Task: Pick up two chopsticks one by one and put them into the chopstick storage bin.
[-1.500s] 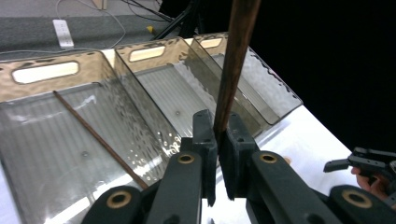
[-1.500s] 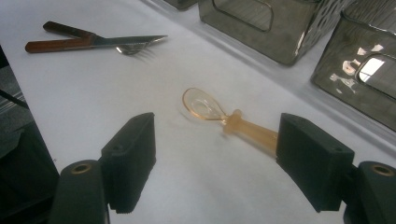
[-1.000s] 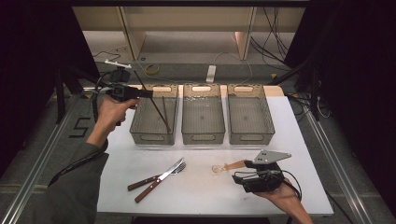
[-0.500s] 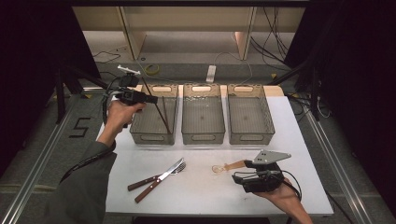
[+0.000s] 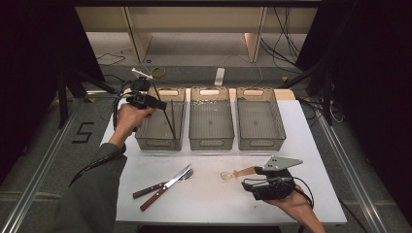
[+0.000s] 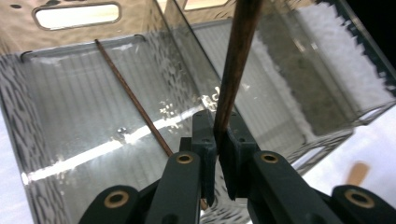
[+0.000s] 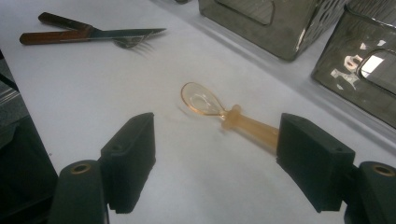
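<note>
Chopstick (image 6: 236, 60) is pinched tight in the left claw (image 6: 216, 140) over the left bin (image 5: 145, 138). Right claw (image 7: 215, 158) stands wide, touching nothing, beside the spoon (image 7: 224, 114).

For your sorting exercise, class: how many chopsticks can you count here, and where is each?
2. One chopstick is gripped upright in the left claw over the left bin. The other lies inside that bin. None seem hidden.

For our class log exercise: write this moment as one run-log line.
left gripper: shut on chopstick | over left bin | right gripper: open, at spoon
</note>
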`<state>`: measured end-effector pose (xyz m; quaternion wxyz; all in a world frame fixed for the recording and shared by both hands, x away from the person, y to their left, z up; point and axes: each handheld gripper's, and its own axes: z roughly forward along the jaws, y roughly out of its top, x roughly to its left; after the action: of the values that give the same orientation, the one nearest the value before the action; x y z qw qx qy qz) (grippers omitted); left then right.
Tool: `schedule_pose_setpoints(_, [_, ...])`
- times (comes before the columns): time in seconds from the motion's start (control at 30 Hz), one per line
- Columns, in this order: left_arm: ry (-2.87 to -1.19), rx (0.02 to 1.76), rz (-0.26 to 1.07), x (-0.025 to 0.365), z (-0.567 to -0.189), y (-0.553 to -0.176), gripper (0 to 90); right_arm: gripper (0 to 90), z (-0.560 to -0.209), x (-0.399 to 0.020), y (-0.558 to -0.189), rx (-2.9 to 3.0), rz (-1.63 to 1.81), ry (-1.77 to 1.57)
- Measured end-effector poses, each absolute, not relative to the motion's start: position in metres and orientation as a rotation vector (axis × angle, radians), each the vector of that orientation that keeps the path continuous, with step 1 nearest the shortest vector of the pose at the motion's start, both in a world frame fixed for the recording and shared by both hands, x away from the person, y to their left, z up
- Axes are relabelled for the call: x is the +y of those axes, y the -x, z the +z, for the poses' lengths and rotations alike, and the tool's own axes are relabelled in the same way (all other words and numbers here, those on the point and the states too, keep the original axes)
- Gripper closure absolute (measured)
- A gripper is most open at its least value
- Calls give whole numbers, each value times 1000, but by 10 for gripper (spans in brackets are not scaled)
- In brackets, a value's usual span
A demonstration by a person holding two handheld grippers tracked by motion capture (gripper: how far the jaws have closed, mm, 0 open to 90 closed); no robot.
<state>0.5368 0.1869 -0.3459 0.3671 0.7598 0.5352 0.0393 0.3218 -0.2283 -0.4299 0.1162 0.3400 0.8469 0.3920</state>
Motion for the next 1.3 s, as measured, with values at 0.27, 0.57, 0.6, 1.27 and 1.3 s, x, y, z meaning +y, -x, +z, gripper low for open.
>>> schedule_pose_setpoints(0.27, [-1937, 1412, 137, 183, -354, -542, 760, 287, -431, -227, -322, 2488, 1150, -991])
schedule_pose_setpoints(0.57, [-1973, 1429, 178, 174, -357, -546, 628, 287, -430, -228, -321, 2490, 1150, -994])
schedule_pose_setpoints(0.6, [-1972, 1430, 175, 175, -356, -546, 610, 287, -430, -228, -322, 2489, 1153, -992])
schedule_pose_setpoints(1.27, [-1858, 1114, 200, 169, -336, -453, 183, 283, -424, -230, -332, 2463, 1149, -976])
schedule_pose_setpoints(1.3, [-1852, 1100, 198, 169, -337, -448, 182, 283, -423, -230, -333, 2461, 1150, -974])
